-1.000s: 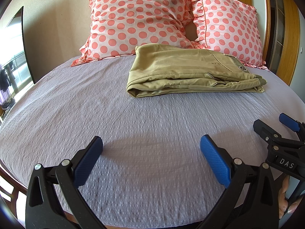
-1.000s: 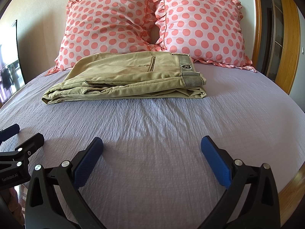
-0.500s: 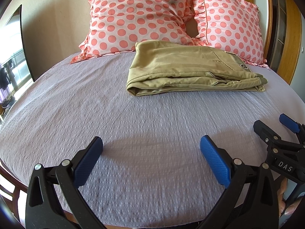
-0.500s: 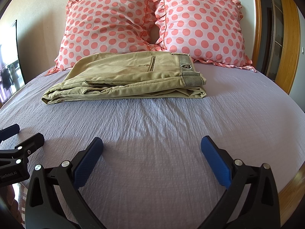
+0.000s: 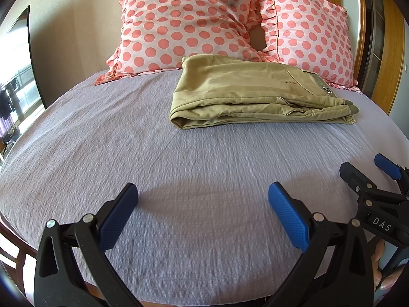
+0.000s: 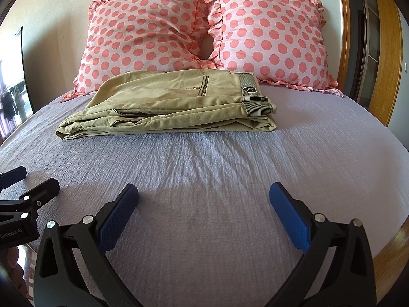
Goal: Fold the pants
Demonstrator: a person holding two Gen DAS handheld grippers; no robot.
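Khaki pants (image 5: 255, 97) lie folded in a flat stack on the lilac bed sheet (image 5: 153, 168), close to the pillows, with the waistband to the right; they also show in the right wrist view (image 6: 173, 105). My left gripper (image 5: 203, 199) is open and empty, low over the sheet near the bed's front edge, well short of the pants. My right gripper (image 6: 204, 199) is open and empty too, beside the left one. Each gripper shows at the edge of the other's view.
Two pink polka-dot pillows (image 6: 143, 35) (image 6: 271, 35) lean on the wall behind the pants. A wooden frame (image 6: 383, 58) stands at the right. The bed's wooden edge (image 6: 393, 245) shows at lower right. A window (image 5: 15, 76) is at left.
The left wrist view has tilted slightly, so the pants sit a little higher in it. The right gripper and the pants have not moved.
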